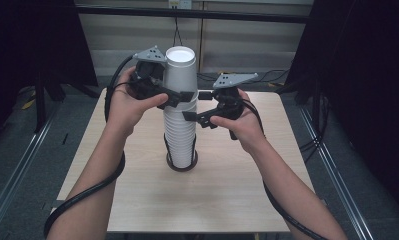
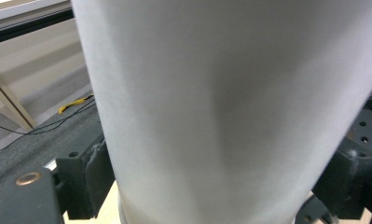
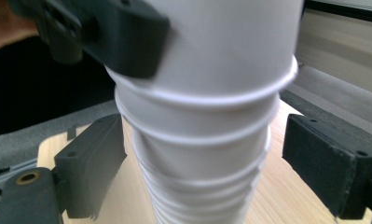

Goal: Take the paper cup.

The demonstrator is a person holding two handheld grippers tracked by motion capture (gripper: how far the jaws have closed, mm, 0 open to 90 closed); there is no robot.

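From the high view, a tall stack of white paper cups (image 1: 180, 120) stands upside down in a black wire holder ring (image 1: 181, 165) near the middle of the pale wooden table (image 1: 137, 195). The top white cup (image 1: 180, 70) sits on the stack, and its flat bottom faces up. The left gripper (image 1: 179, 96) comes in from the left and its black jaws sit around the lower part of the top cup. The right gripper (image 1: 194, 106) comes in from the right, a bit lower, with its jaws on either side of the stack just under the top cup.

In the left gripper view, the top cup (image 2: 221, 112) is very close and big. The two black jaws press on its left and right sides, so this gripper has the cup squeezed between them.

In the right gripper view, the stack of cups (image 3: 197, 163) stands between the two black jaws. The jaws are wide apart with a gap on each side, so they touch nothing. The left gripper (image 3: 123, 42) shows at the top, on the top cup (image 3: 230, 42).
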